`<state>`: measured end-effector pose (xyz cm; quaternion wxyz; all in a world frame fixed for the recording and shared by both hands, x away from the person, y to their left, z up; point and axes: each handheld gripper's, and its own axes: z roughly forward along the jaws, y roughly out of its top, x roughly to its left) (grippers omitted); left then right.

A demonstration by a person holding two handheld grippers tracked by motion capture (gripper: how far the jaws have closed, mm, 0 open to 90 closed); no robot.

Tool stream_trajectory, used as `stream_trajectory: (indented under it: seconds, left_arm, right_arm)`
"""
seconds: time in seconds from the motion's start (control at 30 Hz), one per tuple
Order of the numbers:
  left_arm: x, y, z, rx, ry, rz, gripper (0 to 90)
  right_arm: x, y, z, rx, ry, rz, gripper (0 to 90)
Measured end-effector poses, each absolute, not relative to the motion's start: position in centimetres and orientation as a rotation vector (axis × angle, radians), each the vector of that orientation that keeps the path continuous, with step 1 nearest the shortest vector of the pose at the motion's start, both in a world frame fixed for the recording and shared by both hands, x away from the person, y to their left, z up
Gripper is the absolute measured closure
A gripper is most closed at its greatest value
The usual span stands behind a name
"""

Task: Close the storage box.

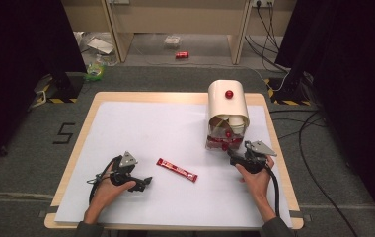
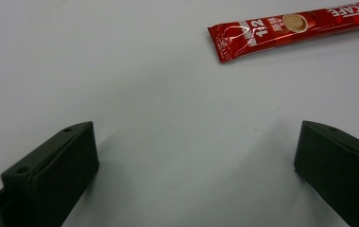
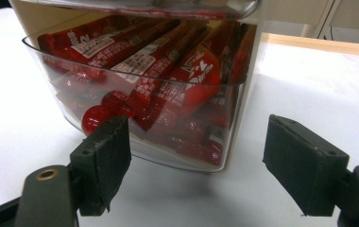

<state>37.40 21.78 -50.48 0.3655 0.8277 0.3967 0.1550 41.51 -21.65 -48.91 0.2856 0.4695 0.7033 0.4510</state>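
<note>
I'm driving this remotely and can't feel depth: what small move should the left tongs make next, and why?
Probably ease the left tongs forward toward the coffee stick. The jaws stand wide open with bare sheet between them, and the stick lies flat ahead, off to one side, untouched. The right tongs are open in front of the clear drawer of sticks.

Left gripper (image 1: 143,182) low over the near-left of the table, held in the left hand (image 1: 110,185), jaws spread wide, nothing between them. Right gripper (image 1: 232,157) at the near-right, held in the right hand (image 1: 255,174), jaws also wide apart, nothing between them. Both forearms come in from the near edge.
</note>
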Motion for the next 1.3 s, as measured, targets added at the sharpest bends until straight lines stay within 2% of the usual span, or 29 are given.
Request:
stream_trajectory:
  seconds: [0.1, 0.57, 0.73, 0.87, 1.3]
  left_arm:
    - [37.4, 21.8, -50.5, 2.128, 1.020, 0.398, 0.0]
    - [37.4, 21.8, -50.5, 2.128, 1.020, 0.399, 0.0]
    - [37.4, 21.8, -50.5, 2.127, 1.020, 0.399, 0.0]
    - [37.4, 21.8, -50.5, 2.128, 1.019, 0.399, 0.0]
    - [37.4, 21.8, -50.5, 2.127, 1.019, 0.399, 0.0]
  right_arm:
    - [41.8, -21.6, -48.8, 1.254, 1.888, 1.194, 21.1]
    - [41.9, -21.7, -48.6, 1.251, 1.905, 1.179, 20.4]
    - [41.9, -21.7, -48.7, 1.249, 1.908, 1.184, 20.9]
    - [41.9, -21.8, -48.6, 1.257, 1.923, 1.202, 25.2]
    - [40.9, -22.0, -47.7, 1.206, 1.951, 1.151, 24.9]
